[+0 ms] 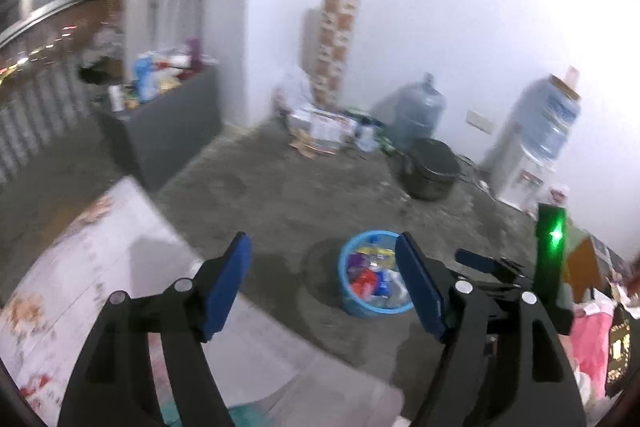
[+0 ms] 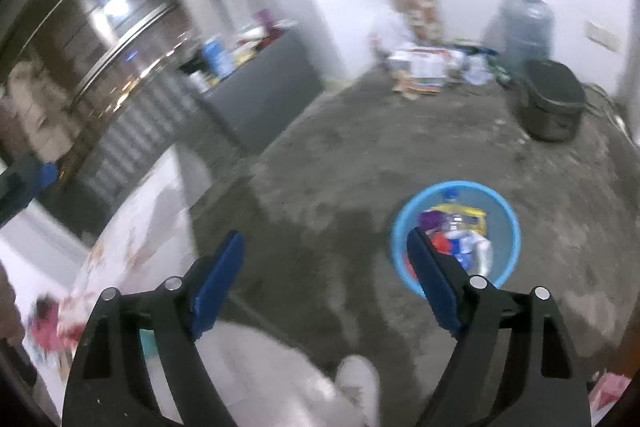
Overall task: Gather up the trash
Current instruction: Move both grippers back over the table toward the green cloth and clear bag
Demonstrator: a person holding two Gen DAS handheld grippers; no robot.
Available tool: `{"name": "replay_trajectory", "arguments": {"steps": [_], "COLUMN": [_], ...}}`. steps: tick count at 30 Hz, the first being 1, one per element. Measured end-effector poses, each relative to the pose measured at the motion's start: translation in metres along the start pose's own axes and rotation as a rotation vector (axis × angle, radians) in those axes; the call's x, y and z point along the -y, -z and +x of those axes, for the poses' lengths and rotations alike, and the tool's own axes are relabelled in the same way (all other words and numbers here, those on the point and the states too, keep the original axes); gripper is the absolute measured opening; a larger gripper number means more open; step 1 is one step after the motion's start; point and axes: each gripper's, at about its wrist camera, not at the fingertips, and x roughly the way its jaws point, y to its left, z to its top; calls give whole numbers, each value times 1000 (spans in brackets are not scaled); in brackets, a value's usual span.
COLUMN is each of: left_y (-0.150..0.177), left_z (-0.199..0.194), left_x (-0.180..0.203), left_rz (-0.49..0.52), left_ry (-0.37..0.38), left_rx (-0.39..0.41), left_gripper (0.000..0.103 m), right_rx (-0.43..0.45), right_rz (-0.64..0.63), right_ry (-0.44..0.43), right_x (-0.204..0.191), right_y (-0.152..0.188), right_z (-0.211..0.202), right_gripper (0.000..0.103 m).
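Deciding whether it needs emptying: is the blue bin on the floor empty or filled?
Partly filled. The blue bin holds colourful wrappers and a plastic bottle, piled below its rim; it stands upright on the floor.

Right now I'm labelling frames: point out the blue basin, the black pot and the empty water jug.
blue basin (image 2: 514,227), right wrist view, right rim.
black pot (image 2: 554,99), right wrist view, lid.
water jug (image 1: 420,111), left wrist view, body.

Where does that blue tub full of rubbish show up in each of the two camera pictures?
Left wrist view: blue tub low centre, partly behind a gripper finger.
Right wrist view: blue tub right of centre, on the floor.
Shared landmark: black pot beyond it, near the wall.
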Motion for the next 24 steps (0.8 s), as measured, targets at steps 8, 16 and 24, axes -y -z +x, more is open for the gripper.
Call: {"name": "replay_trajectory", "arguments": {"steps": [8, 16, 24], "left_y": [50, 84, 104], "left_z": [-50, -74, -79], "left_x": [-52, -79, -89], "left_rz": [-132, -204, -228], "left_ry": [-130, -172, -192], "left_rx": [20, 37, 44], "left_gripper": [75, 75, 75], "right_rx": [-56, -93, -124], "right_rz": [-88, -149, -190], "right_ry": [-97, -142, -170], "right_x": [-46, -81, -113], "right_y": [12, 21, 32], "right_z": [4, 4, 7], "right_gripper": [81, 81, 81]}}
